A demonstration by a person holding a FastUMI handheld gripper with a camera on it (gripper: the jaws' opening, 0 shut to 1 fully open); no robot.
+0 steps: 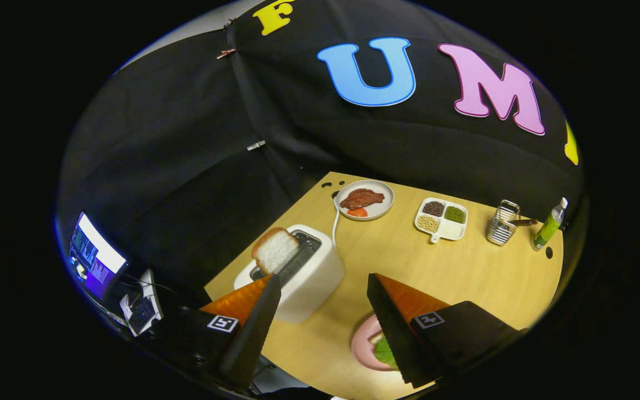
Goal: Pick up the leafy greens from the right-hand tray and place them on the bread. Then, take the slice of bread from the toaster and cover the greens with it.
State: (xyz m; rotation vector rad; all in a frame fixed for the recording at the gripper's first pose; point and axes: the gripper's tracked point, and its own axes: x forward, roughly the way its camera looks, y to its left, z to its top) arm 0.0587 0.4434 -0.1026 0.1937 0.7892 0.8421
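Observation:
A white toaster stands on the wooden table, and a slice of bread sticks up out of its slot. My gripper hangs open above the table with nothing between its fingers. The left fingertip lies just in front of the bread slice and the toaster's near end. Under the right finger sits a pink plate with leafy greens on it. A pale bit shows beside the greens; the finger hides the rest of the plate.
Beyond the toaster stands a white plate with a piece of meat and a red slice. To its right are a divided white tray of beans, a wire holder and a green bottle. A monitor stands off the table beyond the left finger.

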